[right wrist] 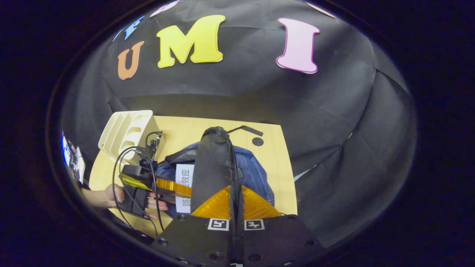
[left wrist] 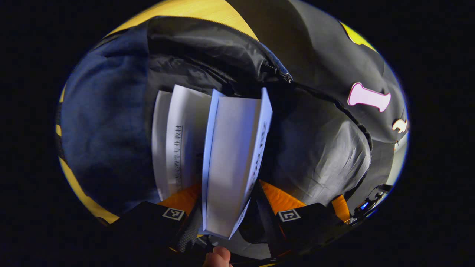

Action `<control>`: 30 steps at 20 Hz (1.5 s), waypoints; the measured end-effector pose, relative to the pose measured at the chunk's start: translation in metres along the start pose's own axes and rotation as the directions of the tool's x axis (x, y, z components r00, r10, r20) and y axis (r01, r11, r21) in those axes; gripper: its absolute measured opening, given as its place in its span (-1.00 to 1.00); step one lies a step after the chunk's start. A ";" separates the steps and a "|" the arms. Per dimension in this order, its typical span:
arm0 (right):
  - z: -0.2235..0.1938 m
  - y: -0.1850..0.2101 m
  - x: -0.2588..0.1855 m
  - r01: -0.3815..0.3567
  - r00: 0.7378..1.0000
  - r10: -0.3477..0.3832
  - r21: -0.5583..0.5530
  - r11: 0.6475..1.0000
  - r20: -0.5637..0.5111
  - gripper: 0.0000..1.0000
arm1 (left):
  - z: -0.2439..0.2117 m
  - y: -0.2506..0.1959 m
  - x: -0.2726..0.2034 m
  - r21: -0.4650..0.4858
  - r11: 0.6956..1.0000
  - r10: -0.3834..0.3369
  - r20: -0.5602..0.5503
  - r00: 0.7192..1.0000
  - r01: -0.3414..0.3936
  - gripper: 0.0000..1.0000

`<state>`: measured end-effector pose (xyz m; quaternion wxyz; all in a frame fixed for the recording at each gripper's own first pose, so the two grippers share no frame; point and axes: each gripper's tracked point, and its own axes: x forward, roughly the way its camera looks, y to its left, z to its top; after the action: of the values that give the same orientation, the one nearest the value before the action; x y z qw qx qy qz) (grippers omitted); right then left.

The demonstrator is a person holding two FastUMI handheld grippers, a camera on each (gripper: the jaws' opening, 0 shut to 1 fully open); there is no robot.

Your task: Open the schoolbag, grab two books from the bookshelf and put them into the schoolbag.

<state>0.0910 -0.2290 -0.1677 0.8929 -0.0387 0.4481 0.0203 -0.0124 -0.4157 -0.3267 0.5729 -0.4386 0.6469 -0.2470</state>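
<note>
left gripper (left wrist: 232,217) gripping book (left wrist: 232,163) at frame centre, over open schoolbag (left wrist: 111,122) | right gripper (right wrist: 235,207) pinching the bag's flap (right wrist: 211,167), lower centre

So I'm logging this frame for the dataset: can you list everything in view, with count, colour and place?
schoolbag: one, blue, black lining, on the table, open
flap: one, black, lifted by the right gripper
books: two, white, upright in the bag's opening, one in the left gripper
bookshelf: one, cream, table's far left corner
table: one, light wood
left gripper: shut on a book
right gripper: shut on the flap
hand: one, holding the left gripper
</note>
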 end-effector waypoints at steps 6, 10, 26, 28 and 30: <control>-0.001 0.013 0.003 -0.024 1.000 0.024 0.006 1.000 0.004 -0.99 | 0.007 0.006 -0.059 0.159 0.971 0.166 0.099 0.981 -0.180 0.56; -0.005 0.030 0.001 -0.038 0.999 0.038 0.008 0.999 0.010 -0.99 | 0.010 0.008 -0.105 0.257 0.918 0.258 0.190 0.947 -0.302 0.56; -0.024 0.162 0.000 -0.124 0.992 0.124 -0.003 0.992 0.024 -0.99 | 0.039 0.028 -0.327 0.319 0.708 0.366 0.598 0.713 -0.630 0.56; -0.028 0.176 0.003 -0.124 0.992 0.124 0.001 0.992 0.025 -0.96 | 0.042 0.031 -0.344 0.318 0.699 0.346 0.633 0.692 -0.641 0.55; -0.034 0.187 0.008 -0.125 0.992 0.124 0.008 0.992 0.022 -0.96 | 0.047 0.040 -0.363 0.302 0.678 0.354 0.665 0.658 -0.670 0.55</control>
<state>0.0554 -0.0456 -0.2038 0.8948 -0.0065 0.4401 0.0744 0.0058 -0.0787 -0.1800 0.8777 -0.1060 0.4576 -0.0946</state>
